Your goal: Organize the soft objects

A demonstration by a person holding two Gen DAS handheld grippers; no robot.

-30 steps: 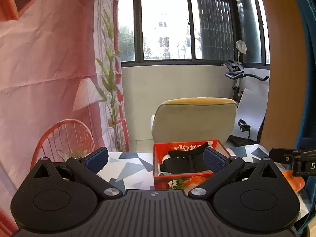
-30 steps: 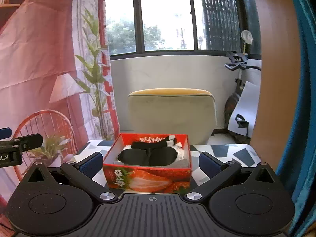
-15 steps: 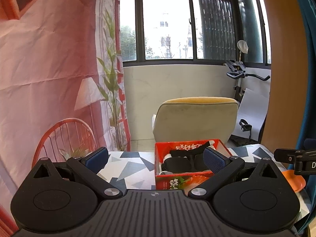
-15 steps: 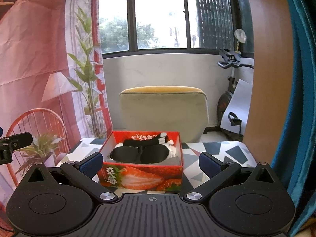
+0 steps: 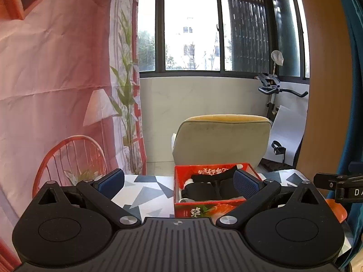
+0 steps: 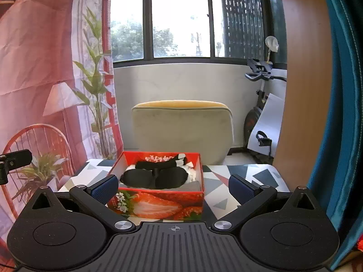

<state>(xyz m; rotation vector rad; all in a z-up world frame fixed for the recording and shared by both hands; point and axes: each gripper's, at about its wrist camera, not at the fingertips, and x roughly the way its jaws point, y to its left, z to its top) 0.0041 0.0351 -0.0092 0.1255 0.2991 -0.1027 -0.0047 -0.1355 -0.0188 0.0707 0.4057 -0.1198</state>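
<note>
A red strawberry-print box [image 6: 158,206] stands on the patterned table [image 6: 261,176]. Inside it lie a black eye mask [image 6: 156,178], a black sock [image 6: 158,164] behind it and some white and grey fabric. My right gripper [image 6: 174,187] hangs open in front of the box, its fingers wide apart and holding nothing. In the left wrist view the same box [image 5: 204,208] sits to the right of centre, partly behind the right finger. My left gripper [image 5: 179,181] is open and empty, back from the box and to its left.
A beige chair [image 6: 181,127] stands just beyond the table's far edge. A pink printed backdrop [image 5: 56,79] hangs on the left, a blue curtain [image 6: 340,113] on the right. An orange object [image 5: 335,208] lies at the table's right end. An exercise bike [image 6: 258,104] stands by the window.
Both grippers have drawn back and risen slightly from the box, which now looks smaller and lower. The right view has swung a little right. Both stay open.
</note>
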